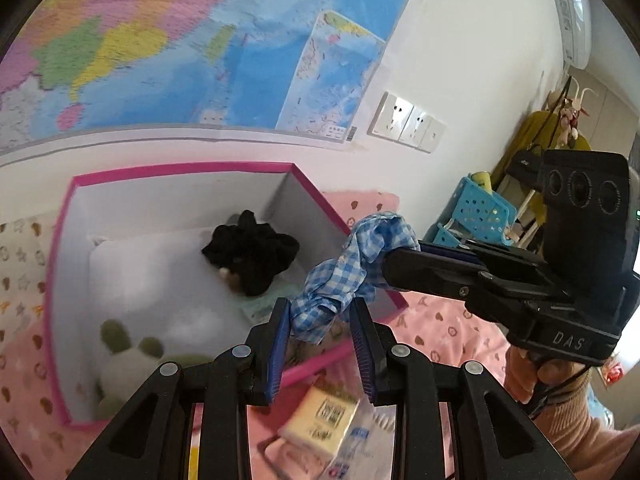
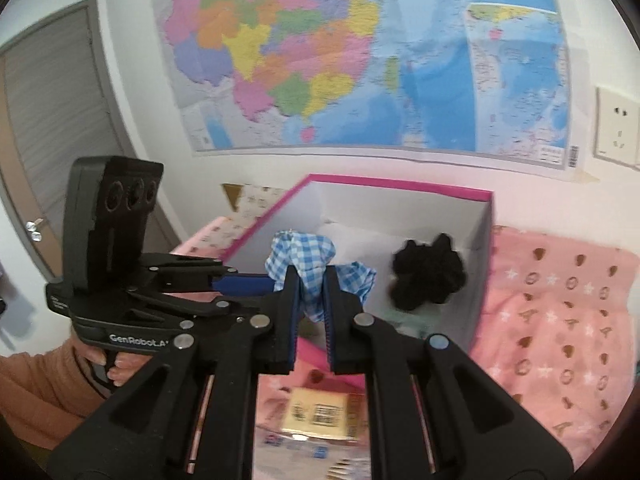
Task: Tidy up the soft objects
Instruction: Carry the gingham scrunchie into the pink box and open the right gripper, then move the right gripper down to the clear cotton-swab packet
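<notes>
- Scrunchie (image 1: 340, 276), blue gingham, hangs above the box (image 1: 180, 170) rim; we clamp it with both grippers, left (image 1: 320, 344) and right (image 2: 310, 316).
- We should carry it well inside beside the black one (image 1: 252, 252) before letting go.

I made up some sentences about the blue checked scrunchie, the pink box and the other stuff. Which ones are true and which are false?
1. Both grippers pinch the blue checked scrunchie. True: the left gripper and the right gripper are each shut on it.
2. The black scrunchie lies on the pink blanket. False: it lies inside the pink-rimmed box.
3. A map hangs on the wall. True.
4. The box is empty. False: it also holds a white and green plush toy.
5. The blue checked scrunchie rests on the box floor. False: it is held up in the air.
</notes>
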`<state>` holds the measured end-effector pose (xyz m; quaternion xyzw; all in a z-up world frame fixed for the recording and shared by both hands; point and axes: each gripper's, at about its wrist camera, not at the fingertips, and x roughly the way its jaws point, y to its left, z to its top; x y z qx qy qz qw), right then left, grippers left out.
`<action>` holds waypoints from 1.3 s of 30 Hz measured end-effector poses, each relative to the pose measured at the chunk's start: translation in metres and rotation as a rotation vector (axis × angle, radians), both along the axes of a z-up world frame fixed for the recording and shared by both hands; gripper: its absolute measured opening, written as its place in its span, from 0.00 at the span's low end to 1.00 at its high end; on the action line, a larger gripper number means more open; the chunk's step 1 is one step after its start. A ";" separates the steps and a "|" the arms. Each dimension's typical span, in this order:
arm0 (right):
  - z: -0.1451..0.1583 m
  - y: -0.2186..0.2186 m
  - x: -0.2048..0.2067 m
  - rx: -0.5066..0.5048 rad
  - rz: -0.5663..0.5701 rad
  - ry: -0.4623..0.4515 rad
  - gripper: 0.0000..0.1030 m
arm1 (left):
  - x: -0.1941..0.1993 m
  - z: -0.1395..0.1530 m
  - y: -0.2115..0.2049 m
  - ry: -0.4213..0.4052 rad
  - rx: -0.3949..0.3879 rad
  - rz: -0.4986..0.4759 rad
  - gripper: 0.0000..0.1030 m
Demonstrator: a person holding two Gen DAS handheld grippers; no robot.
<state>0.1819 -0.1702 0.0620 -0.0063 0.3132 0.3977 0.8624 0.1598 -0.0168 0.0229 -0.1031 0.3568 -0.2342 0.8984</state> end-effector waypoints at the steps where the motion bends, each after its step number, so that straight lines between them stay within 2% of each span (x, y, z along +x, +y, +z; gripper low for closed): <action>1: -0.001 -0.001 0.002 -0.006 -0.007 0.004 0.12 | 0.006 -0.003 -0.004 0.011 -0.003 -0.007 0.29; 10: -0.023 -0.010 0.036 -0.092 -0.092 0.060 0.12 | 0.043 -0.025 -0.027 0.092 0.025 -0.011 0.29; 12: -0.030 -0.010 0.043 -0.114 -0.116 0.075 0.14 | 0.050 -0.029 -0.028 0.117 0.035 0.001 0.39; 14: -0.036 -0.010 0.050 -0.141 -0.154 0.079 0.14 | 0.057 -0.034 -0.026 0.139 0.036 0.040 0.61; 15: -0.039 -0.009 0.054 -0.151 -0.164 0.085 0.17 | 0.059 -0.036 -0.024 0.144 0.033 0.048 0.64; 17: -0.043 -0.010 0.058 -0.164 -0.186 0.094 0.28 | 0.061 -0.039 -0.020 0.160 0.025 0.070 0.73; 18: -0.045 -0.010 0.059 -0.170 -0.192 0.092 0.30 | 0.062 -0.041 -0.018 0.168 0.024 0.076 0.74; 21: -0.047 -0.011 0.057 -0.179 -0.209 0.078 0.43 | 0.060 -0.044 -0.012 0.165 0.034 0.106 0.74; 30: -0.041 -0.033 0.030 -0.085 -0.182 0.075 0.44 | 0.026 -0.037 -0.001 0.089 0.074 0.111 0.74; 35: -0.036 -0.050 0.000 0.004 -0.136 0.105 0.50 | -0.005 -0.027 0.006 0.034 0.047 0.085 0.74; 39: -0.044 -0.058 -0.018 0.026 -0.098 0.140 0.52 | -0.037 -0.023 0.009 -0.012 0.038 0.065 0.74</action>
